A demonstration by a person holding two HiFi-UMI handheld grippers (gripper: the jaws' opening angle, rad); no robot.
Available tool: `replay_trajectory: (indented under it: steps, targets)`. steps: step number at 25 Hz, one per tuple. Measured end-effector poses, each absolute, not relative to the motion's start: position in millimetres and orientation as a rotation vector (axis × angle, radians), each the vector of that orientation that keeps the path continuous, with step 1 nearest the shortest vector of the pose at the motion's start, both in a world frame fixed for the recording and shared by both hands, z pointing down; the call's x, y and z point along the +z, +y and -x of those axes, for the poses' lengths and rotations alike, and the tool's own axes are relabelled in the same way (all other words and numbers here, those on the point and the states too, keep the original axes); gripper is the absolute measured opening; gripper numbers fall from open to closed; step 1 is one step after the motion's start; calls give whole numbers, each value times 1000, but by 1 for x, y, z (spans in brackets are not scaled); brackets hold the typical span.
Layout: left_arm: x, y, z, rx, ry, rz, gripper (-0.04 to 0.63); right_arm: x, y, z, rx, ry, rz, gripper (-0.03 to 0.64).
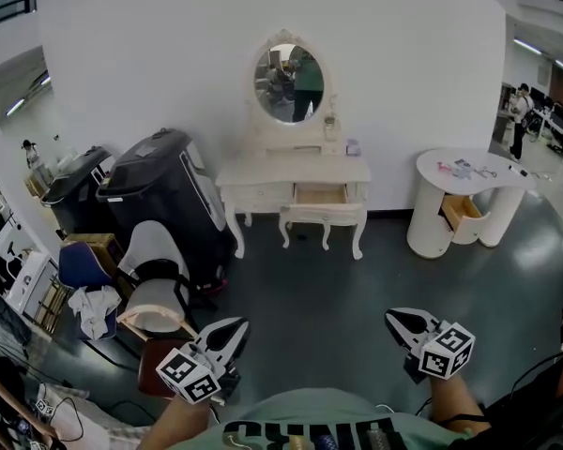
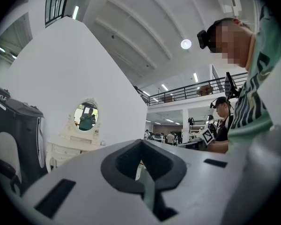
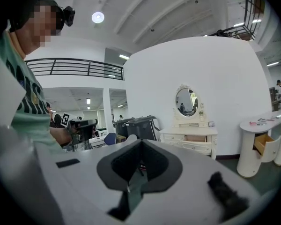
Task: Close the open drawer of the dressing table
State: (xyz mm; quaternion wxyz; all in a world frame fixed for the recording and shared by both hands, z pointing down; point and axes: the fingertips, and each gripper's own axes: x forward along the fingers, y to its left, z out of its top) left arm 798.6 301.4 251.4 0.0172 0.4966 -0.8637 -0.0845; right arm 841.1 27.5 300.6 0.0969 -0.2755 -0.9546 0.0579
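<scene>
The white dressing table (image 1: 263,172) stands against the far wall under an oval mirror (image 1: 289,82). Its right-hand drawer (image 1: 321,193) is pulled out above a small white stool (image 1: 321,217). Both grippers are low and near my body, far from the table, and hold nothing. The left gripper (image 1: 233,328) has its jaws together, and so does the right gripper (image 1: 396,319). In the left gripper view the left gripper (image 2: 141,142) points towards the dressing table (image 2: 65,148). The right gripper (image 3: 140,142) faces the table, where the open drawer (image 3: 195,138) shows.
Two large black bins (image 1: 164,190) and a white chair (image 1: 153,272) crowd the space left of the dressing table. A curved white console (image 1: 464,195) with its own open drawer (image 1: 455,212) stands at the right. Dark floor (image 1: 310,293) lies between me and the table.
</scene>
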Motion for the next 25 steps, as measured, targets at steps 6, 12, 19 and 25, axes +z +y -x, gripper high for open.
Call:
replay_trajectory:
  steps: [6,12,19,25]
  targets:
    - [258,343,-755,-311,-2676,-1569,8,297,73,-799,123,-2818,816,11]
    - [241,406,-684,-305,-2683,-1627,8,279,140,-738,89,-2846,787,11]
    - [236,470,-616,-306,-2657,-1692,8,272,208,-678,79,-2861,737,11]
    - [248,508,-569,-354,-2635,-1683,8,280,249,-635,56,-2821,732,11]
